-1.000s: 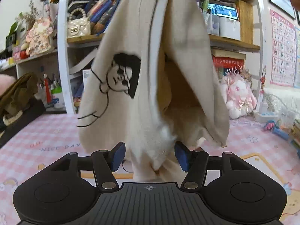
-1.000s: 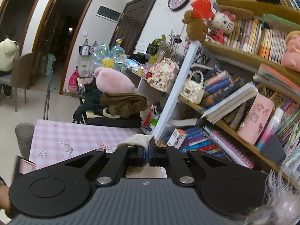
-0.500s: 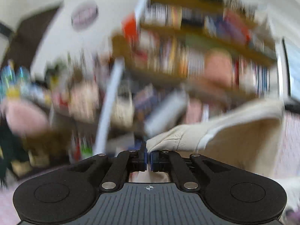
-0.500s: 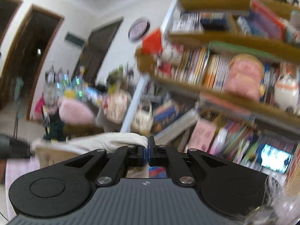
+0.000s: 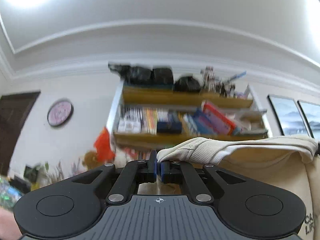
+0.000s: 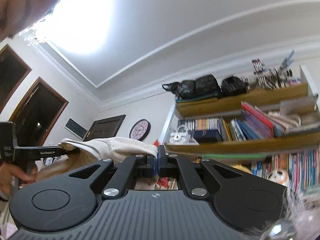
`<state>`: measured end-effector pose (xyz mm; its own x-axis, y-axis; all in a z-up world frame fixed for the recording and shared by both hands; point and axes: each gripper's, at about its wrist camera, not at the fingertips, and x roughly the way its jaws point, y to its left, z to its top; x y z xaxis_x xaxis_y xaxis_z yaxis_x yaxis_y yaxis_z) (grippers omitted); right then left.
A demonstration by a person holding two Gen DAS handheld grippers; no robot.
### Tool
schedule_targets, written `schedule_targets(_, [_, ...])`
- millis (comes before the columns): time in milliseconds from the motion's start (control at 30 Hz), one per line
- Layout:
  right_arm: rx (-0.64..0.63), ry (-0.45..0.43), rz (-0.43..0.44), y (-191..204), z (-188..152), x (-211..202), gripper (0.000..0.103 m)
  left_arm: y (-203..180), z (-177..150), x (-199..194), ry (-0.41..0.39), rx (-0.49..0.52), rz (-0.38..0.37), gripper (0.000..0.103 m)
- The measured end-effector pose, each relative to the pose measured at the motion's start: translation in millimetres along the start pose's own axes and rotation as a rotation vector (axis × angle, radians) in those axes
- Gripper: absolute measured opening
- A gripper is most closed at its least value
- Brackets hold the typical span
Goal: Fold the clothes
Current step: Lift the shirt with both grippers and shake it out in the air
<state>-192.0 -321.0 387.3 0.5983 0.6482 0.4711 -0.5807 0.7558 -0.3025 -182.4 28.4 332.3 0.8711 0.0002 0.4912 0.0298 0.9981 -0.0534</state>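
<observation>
Jaws: left gripper (image 5: 158,169), right gripper (image 6: 158,165) both clamp garment (image 5: 202,150) ribbed edge | bookshelf (image 6: 246,118) well beyond

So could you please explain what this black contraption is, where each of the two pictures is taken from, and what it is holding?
These are two hand-held grippers, one in each of a person's hands, each with a fisheye camera looking forward along its two fingers. The left wrist picture shows the left gripper shut on the ribbed edge of a cream garment. The right wrist picture shows the right gripper shut on another part of that garment, with the left gripper and the person's hand off to the side. Both cameras tilt upward at a bookshelf and the ceiling, so no work surface shows.
</observation>
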Motion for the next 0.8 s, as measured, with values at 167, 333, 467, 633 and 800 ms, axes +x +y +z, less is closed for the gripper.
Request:
schedule_targets(167, [0.143,0.348,-0.057,-14,-85,41,0.003,36,-130,67,0.486,-0.011,0.031,0.004])
schedule_targets(333, [0.172,0.908,-0.139,15,-281,88,0.002,70,-314,86,0.997,-0.044,0.099,0.004])
schedule_targets(467, [0.141,1.185,-0.15,43,-401,97,0.002,79,-395,89,1.196,-0.01,0.092,0.004])
schedule_targets(633, [0.104,1.257,-0.244,26,-456,130,0.002,86,-409,136,1.165,0.006,0.048,0.004])
schedule_targets(800, [0.062,1.238,-0.324,-2,-479,178,0.002,83,-427,190,1.157,0.056,0.021,0.004])
